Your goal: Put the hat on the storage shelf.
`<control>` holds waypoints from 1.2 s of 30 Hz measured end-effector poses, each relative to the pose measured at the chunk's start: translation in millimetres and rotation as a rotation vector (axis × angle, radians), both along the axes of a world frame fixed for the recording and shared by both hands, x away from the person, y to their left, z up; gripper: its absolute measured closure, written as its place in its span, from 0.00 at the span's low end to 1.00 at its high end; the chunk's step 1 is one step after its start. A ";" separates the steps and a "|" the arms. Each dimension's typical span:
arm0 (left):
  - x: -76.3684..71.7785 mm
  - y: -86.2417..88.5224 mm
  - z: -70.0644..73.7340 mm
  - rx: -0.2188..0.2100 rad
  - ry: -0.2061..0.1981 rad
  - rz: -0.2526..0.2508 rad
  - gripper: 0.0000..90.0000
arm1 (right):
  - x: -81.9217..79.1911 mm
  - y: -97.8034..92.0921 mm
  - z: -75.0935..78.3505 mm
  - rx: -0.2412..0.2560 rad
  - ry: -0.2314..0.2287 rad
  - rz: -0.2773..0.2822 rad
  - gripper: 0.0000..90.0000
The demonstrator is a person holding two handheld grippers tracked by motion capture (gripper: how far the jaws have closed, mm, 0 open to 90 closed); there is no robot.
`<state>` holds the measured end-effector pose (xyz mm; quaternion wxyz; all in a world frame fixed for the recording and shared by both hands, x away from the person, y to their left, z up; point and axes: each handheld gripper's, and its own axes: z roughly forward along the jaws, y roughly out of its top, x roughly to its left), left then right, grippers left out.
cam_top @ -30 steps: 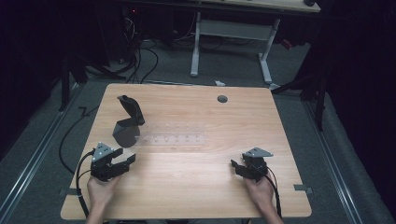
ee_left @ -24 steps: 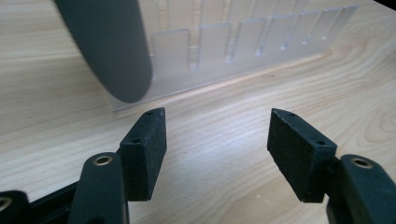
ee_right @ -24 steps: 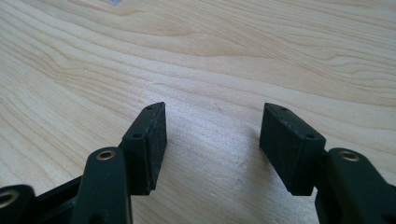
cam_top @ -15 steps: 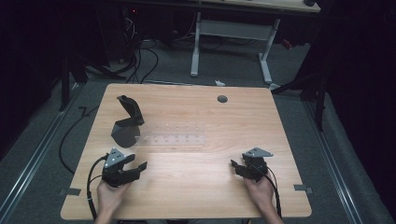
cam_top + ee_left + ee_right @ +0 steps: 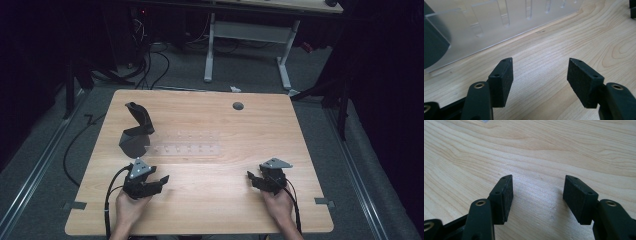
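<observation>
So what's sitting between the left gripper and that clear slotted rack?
Nothing: in the left gripper view, bare wood separates the open left gripper from the clear rack.

A clear acrylic rack (image 5: 185,142) with a row of slots lies flat at the table's centre-left, its left end touching a black angular stand (image 5: 136,132).

High view looks down; gripper views skim the shared table (image 5: 210,175).
</observation>
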<state>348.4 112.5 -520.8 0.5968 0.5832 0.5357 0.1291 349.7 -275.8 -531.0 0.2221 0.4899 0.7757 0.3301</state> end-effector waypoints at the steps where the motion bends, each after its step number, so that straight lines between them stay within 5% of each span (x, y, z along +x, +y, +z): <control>1: 0.8 -1.3 -0.9 0.002 0.002 -0.003 0.43 | -0.1 0.1 0.0 0.001 0.001 -0.002 0.46; 15: 10.6 -18.0 -12.2 0.091 -0.006 -0.001 0.43 | -0.1 0.1 0.0 0.000 0.000 0.000 0.46; 36: 16.2 -22.2 -25.6 0.123 0.015 0.021 0.39 | -0.1 0.0 0.0 -0.002 -0.001 0.001 0.46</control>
